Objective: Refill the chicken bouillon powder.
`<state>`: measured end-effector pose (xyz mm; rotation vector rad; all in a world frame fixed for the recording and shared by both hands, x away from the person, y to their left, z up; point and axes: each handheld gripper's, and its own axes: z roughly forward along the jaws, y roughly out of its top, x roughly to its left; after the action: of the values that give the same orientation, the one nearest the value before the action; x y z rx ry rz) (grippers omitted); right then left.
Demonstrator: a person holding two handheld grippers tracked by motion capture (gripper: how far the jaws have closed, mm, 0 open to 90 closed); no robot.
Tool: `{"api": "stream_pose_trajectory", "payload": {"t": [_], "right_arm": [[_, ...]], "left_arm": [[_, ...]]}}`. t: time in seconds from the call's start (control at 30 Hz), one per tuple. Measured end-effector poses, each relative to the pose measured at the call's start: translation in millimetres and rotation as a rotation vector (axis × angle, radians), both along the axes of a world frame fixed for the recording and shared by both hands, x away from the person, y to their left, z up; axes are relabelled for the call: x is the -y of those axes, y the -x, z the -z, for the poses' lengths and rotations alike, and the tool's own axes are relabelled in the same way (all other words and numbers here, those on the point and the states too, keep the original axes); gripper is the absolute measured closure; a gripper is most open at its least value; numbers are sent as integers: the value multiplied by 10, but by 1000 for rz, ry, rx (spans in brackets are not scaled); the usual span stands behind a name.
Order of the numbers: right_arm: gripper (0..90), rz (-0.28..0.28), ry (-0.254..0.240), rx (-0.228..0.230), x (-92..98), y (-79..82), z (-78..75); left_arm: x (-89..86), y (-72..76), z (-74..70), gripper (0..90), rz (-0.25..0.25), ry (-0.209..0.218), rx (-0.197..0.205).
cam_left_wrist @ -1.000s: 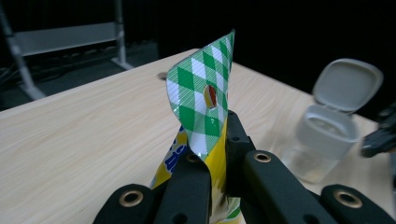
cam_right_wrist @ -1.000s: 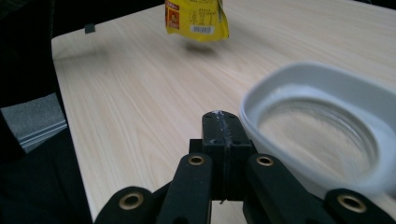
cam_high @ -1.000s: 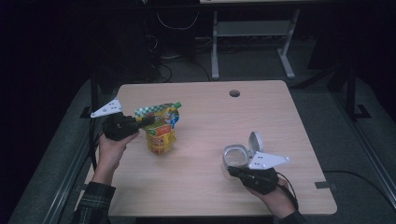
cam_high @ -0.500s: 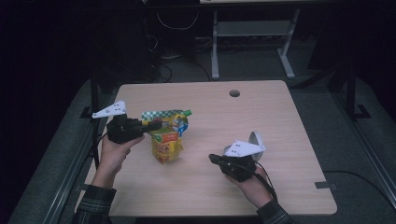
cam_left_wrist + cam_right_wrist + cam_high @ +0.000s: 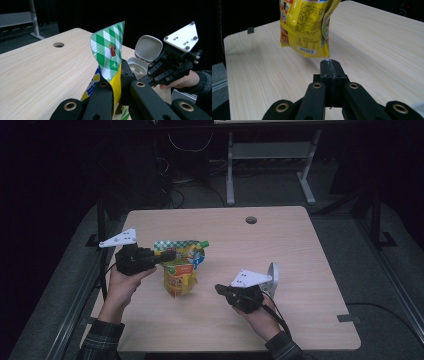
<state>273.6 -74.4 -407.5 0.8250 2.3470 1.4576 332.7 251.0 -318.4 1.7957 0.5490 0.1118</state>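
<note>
A yellow snack pouch (image 5: 180, 276) with a green checked top (image 5: 110, 45) hangs just above the wooden table (image 5: 280, 240), left of centre. My left gripper (image 5: 169, 255) is shut on the pouch's top edge; in its own view the jaws (image 5: 116, 78) pinch the foil. My right gripper (image 5: 221, 289) is low over the table to the pouch's right and points at it. Its jaws (image 5: 331, 65) are shut with nothing between them, a short way from the pouch's lower part (image 5: 304, 27).
A small white tub (image 5: 272, 274) with its flip lid (image 5: 148, 47) raised stands just behind my right gripper. A round cable hole (image 5: 251, 220) lies near the table's far edge. Dark floor, cables and a metal stand lie beyond the table.
My right gripper has moved left across the table, away from the white tub and toward the pouch. The pouch and my left gripper have barely shifted.
</note>
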Motion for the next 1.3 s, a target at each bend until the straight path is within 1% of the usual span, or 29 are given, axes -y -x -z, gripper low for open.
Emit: {"api": "stream_pose_trajectory", "payload": {"t": [0.07,0.1,0.13,0.23,0.33,0.37,0.4,0.5,0.63,0.67,0.77,0.8,0.83,0.9,0.97,1.03,1.2,1.3], "right_arm": [[900,2,-7,0,-26,0,8],[900,5,-2,2,-43,8,8],[900,13,-1,11,-57,16,11],[900,26,3,1,-90,42,25],[900,20,12,6,-103,46,61],[900,21,10,0,-106,47,69],[900,12,5,-4,-110,45,74],[900,-6,17,-5,-123,65,83],[900,-21,24,-15,-65,87,97],[900,-24,26,-25,-53,88,100],[900,-18,29,-27,-29,88,120],[900,-9,32,-26,-35,96,122],[900,-16,31,-27,-50,96,125],[900,-13,19,-33,-89,89,133],[900,3,15,-40,-134,74,133],[900,35,9,-25,-194,49,126],[900,92,0,16,-340,5,101],[900,121,-17,27,-423,-26,75]], "left_arm": [[-2,3,-3,900,2,0,-1],[-4,4,-5,900,2,0,-1],[-8,6,-6,900,4,-3,-1],[-9,8,-5,900,5,-6,0],[-9,6,1,900,4,-7,-2],[-9,6,2,900,5,-9,-2],[-10,6,2,900,4,-10,-1],[-15,9,0,900,0,-8,-4],[-26,3,4,900,0,-11,-5],[-27,3,6,900,-2,-13,-4],[-24,4,12,900,-5,-13,-7],[-25,2,13,900,-4,-14,-7],[-24,2,13,900,-5,-12,-8],[-21,2,16,900,-4,-12,-12],[-17,1,17,900,1,-16,-14],[-9,4,11,900,4,-15,-17],[20,10,-22,900,26,-14,-17],[42,12,-43,900,41,-8,-18]]}}
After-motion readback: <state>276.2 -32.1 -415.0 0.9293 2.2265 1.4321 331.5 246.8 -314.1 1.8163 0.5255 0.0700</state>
